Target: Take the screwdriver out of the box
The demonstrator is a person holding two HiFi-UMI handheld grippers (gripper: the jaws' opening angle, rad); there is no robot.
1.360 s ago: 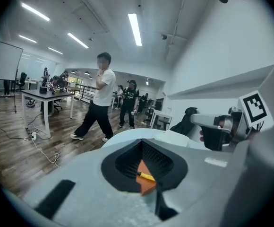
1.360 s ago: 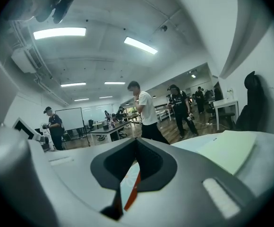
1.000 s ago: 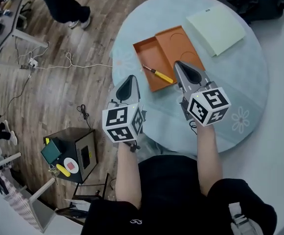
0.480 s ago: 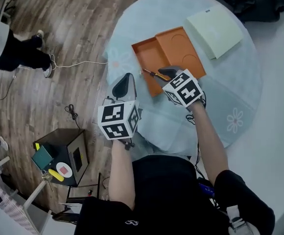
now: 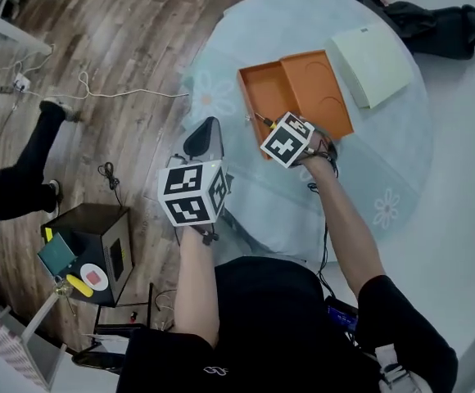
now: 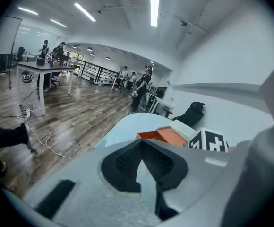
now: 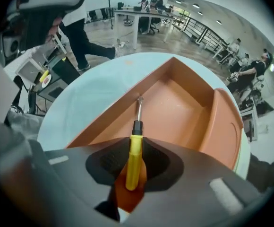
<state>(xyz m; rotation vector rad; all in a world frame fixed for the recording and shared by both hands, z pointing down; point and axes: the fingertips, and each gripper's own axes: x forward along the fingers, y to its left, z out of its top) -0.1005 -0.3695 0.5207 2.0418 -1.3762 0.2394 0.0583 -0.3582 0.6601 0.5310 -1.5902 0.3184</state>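
Note:
An open orange box (image 5: 264, 97) lies on the round pale blue table (image 5: 246, 199), with its lid (image 5: 319, 84) beside it on the right. In the right gripper view the yellow-handled screwdriver (image 7: 133, 157) lies in the box (image 7: 175, 103), its metal shaft pointing away from me. My right gripper (image 7: 133, 145) is shut on the handle, a pad against each side. From the head view its marker cube (image 5: 287, 140) covers the handle, and only the shaft of the screwdriver (image 5: 261, 119) shows. My left gripper (image 5: 205, 133) hovers shut at the table's near left edge, holding nothing; its own view shows the left gripper (image 6: 141, 148) well short of the box.
A pale green flat box (image 5: 373, 51) lies at the table's far right, with a black garment (image 5: 434, 19) behind it. On the wooden floor to the left stand a black case (image 5: 90, 248), a white cable (image 5: 98, 92) and a person's legs (image 5: 16, 178).
My right gripper has moved forward and left, down to the box's near end, and now has the screwdriver handle between its jaws. The left gripper has stayed about where it was. A person has walked across the floor.

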